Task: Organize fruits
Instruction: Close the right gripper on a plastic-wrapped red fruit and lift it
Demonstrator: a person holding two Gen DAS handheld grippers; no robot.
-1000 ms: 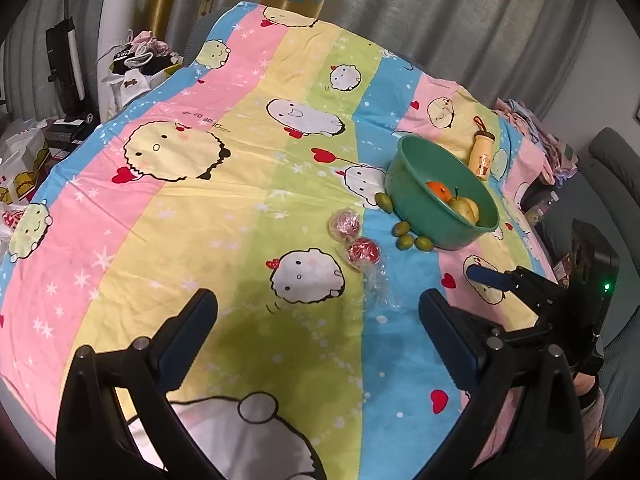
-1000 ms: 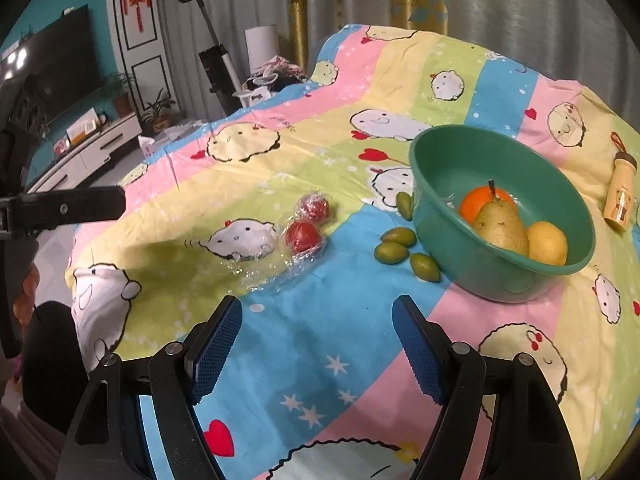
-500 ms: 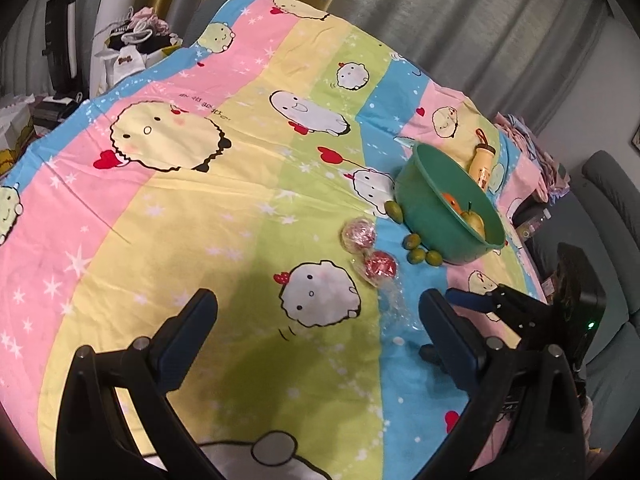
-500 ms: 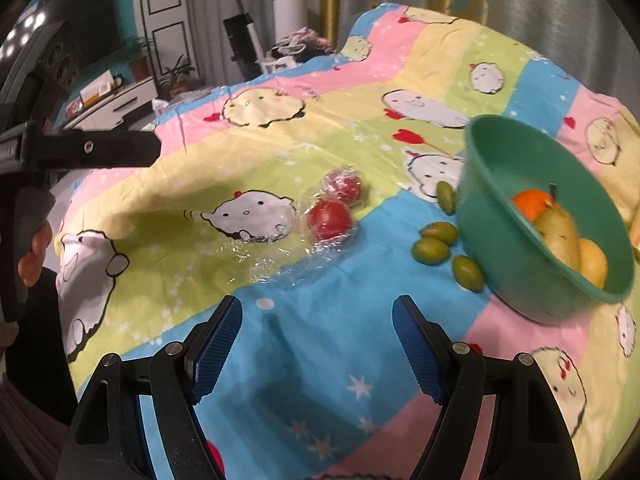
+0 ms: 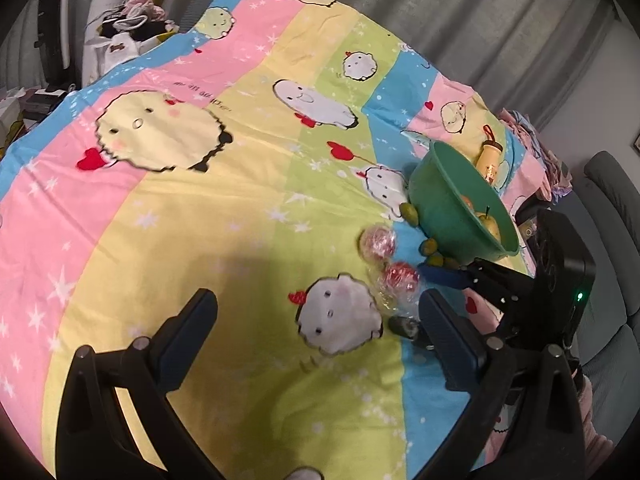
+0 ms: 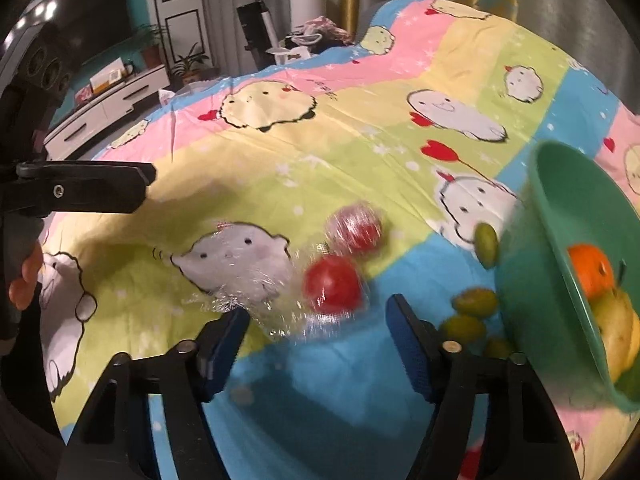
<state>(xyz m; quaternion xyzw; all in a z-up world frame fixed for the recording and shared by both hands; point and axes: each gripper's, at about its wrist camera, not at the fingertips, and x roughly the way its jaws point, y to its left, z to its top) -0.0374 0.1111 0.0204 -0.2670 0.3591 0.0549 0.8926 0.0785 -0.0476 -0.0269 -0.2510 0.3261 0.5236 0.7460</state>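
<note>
A green bowl (image 6: 560, 280) holds an orange (image 6: 592, 274), a pear (image 6: 614, 320) and a yellow fruit. Two red fruits in clear wrap lie on the cloth: the near one (image 6: 333, 287) just ahead of my open right gripper (image 6: 318, 344), the far one (image 6: 356, 228) behind it. Small green fruits (image 6: 474, 302) lie beside the bowl. In the left wrist view the bowl (image 5: 452, 208) and wrapped red fruits (image 5: 400, 276) sit to the right. My left gripper (image 5: 316, 336) is open and empty above the cloth. The right gripper shows there too (image 5: 444, 274).
A cartoon-print cloth (image 5: 200, 200) covers the table. A small yellow bottle (image 5: 490, 156) stands behind the bowl. A sofa (image 5: 616, 208) is at the right. A TV cabinet (image 6: 108, 100) and a vacuum (image 6: 258, 28) stand beyond the table's far edge.
My right gripper has moved forward and down toward the wrapped red fruits, which now sit just ahead of its fingers. My left gripper has shifted forward over the cloth. Both stay open.
</note>
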